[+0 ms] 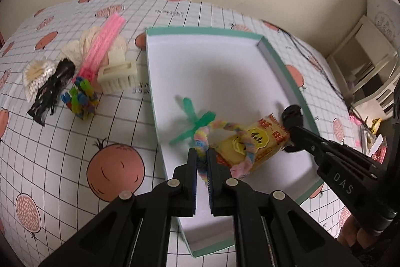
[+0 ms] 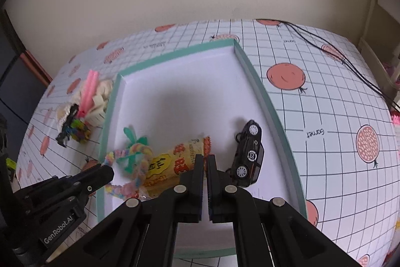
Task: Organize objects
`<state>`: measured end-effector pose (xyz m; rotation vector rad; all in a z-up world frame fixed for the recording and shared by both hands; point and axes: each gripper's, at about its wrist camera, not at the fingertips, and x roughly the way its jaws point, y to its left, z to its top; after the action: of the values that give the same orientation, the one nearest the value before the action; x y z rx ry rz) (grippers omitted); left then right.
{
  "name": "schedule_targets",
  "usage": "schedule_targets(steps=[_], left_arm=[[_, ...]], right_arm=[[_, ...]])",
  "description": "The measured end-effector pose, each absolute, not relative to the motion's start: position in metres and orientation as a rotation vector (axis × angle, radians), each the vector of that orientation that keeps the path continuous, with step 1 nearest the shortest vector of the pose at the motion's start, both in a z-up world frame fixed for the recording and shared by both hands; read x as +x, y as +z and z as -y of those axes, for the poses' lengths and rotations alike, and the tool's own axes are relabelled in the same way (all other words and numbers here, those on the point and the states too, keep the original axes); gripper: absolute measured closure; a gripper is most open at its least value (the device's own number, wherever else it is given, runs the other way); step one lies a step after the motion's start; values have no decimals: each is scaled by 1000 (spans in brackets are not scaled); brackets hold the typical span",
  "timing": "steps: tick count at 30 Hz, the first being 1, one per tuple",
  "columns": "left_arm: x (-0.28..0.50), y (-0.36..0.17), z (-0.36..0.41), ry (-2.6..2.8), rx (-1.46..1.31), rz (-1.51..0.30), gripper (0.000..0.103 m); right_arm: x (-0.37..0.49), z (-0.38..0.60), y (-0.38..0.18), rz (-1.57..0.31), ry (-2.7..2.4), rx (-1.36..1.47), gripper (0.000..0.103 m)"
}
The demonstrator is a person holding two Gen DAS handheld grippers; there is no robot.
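On both nearly closed claws, "DAS" [image 1: 343, 183] and "GenRobot.AI" [image 2: 61, 229] lettering; "Garnet" [image 2: 315, 133] on tablecloth.

Left gripper [image 1: 202, 157] is lowered, jaws narrowed with something pinched between the tips. Right gripper [image 2: 205, 162] is lowered alongside it, jaws nearly closed, a thin gap showing and nothing between them. Both point forward and downward.

Soft, even indoor light, a blurry shadow inside the white box [image 1: 225, 61], strong fisheye bending at edges.
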<state>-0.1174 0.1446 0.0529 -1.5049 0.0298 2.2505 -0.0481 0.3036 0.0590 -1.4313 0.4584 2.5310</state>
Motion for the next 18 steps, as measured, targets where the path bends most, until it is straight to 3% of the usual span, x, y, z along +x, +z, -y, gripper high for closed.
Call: schedule_targets(steps=[7, 15, 18], left_arm=[[-115, 42, -150, 2247, -1551, -136, 95], [-117, 41, -144, 2247, -1554, -122, 95], [-117, 43, -144, 2236, -1548, -106, 88]], right_arm=[[-49, -301, 48, -426, 2488, -1506, 100], [-48, -301, 51, -424, 2498, -1490, 100], [-47, -300, 54, -427, 2512, -1477, 100]])
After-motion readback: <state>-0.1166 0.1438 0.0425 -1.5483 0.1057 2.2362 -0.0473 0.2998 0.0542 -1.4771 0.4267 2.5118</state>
